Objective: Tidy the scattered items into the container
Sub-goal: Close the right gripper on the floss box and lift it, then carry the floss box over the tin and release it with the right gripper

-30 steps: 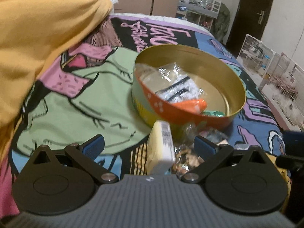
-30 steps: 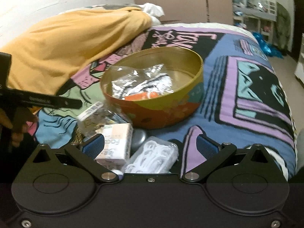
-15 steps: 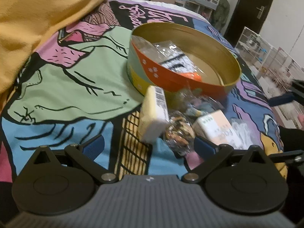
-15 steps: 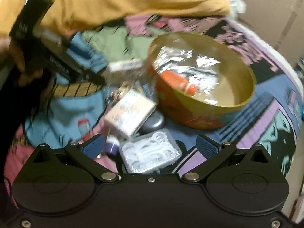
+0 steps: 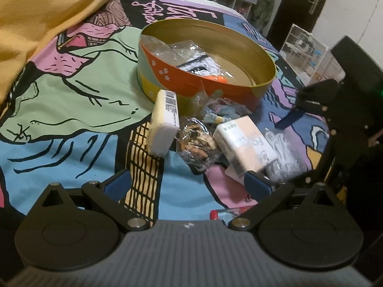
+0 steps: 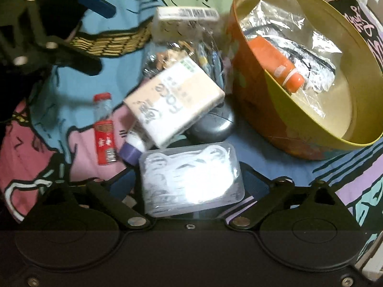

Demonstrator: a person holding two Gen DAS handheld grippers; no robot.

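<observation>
In the left wrist view your left tool (image 5: 188,186) hangs open over the bed (image 5: 71,124), nothing between its blue pads, angled down at the pile so it can pick next. The tin (image 5: 205,71) sits beyond the pile, its near wall touching the clutter, already holding a clear bag (image 5: 191,55) and an orange tube (image 5: 216,79). In front of it lie a white pack (image 5: 164,122) standing on edge, a crinkled snack bag (image 5: 197,143), and the pink box (image 5: 244,141) leaning across the floss case (image 5: 284,153). Your right tool (image 5: 290,117) shows at the right edge, one blue pad pointing down over that case. In the right wrist view the right tool (image 6: 188,186) looks nearly straight down, and the floss case (image 6: 191,179) lies squarely between its pads; the jaws are closing, though I judge the pads are not yet pressing on the case. That case is the nearest, flattest piece, so it is the sensible first grab. Beside it lie a small red bottle (image 6: 104,129), a purple-capped bottle (image 6: 132,148) and a grey pebble-shaped case (image 6: 213,124) tucked under the pink box (image 6: 174,105). The tin (image 6: 311,71) stands just to the right, close enough for a short carry.
</observation>
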